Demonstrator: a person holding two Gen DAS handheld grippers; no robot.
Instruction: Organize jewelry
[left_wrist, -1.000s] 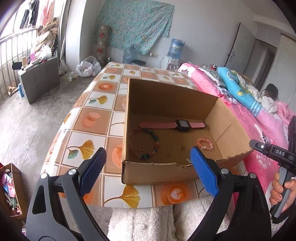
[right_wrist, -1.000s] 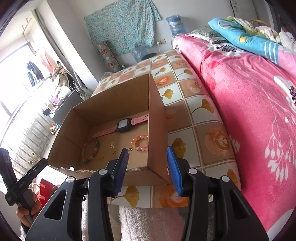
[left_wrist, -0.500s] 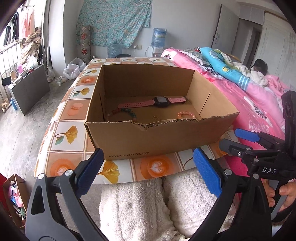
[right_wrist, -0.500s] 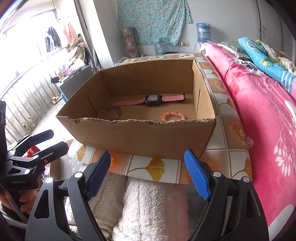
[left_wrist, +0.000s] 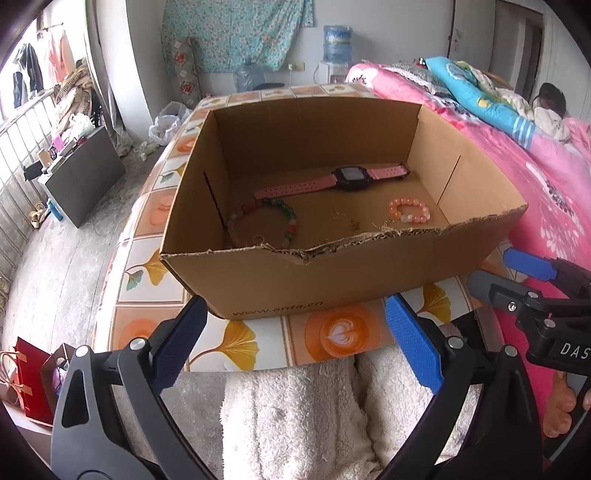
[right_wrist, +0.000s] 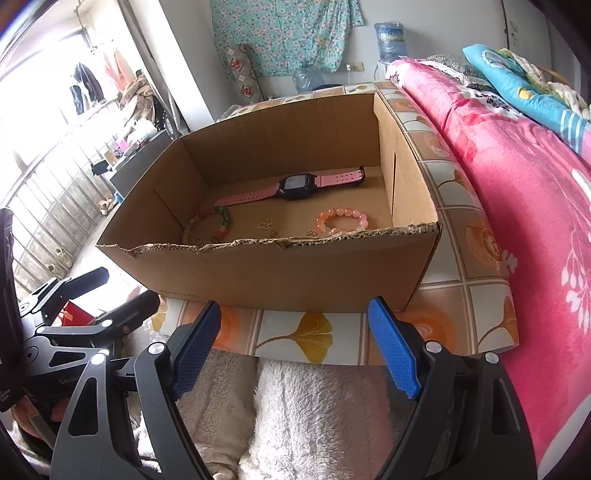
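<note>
An open cardboard box (left_wrist: 280, 284) (right_wrist: 295, 273) stands on a tiled table (left_wrist: 332, 332) (right_wrist: 458, 221). Inside lie a pink-strapped watch (left_wrist: 351, 179) (right_wrist: 295, 186), a multicoloured bead bracelet (left_wrist: 286, 218) (right_wrist: 223, 218), a pink bead bracelet (left_wrist: 410, 212) (right_wrist: 341, 219) and small gold pieces (left_wrist: 347, 219) (right_wrist: 266, 223). My left gripper (left_wrist: 295, 343) hangs open before the box's near wall, nothing between its fingers. My right gripper (right_wrist: 295, 349) is open too, empty, in front of the box; it also shows at the right edge of the left wrist view (left_wrist: 517, 273).
A pink flowered blanket (right_wrist: 517, 184) covers the bed right of the table. White fluffy fabric (left_wrist: 314, 413) lies below both grippers. A dark cabinet (left_wrist: 85, 173), a railing and red bags (left_wrist: 29, 380) are on the left.
Both grippers pulled back from over the box to in front of its near wall. The right gripper's jaws went from narrow to wide open.
</note>
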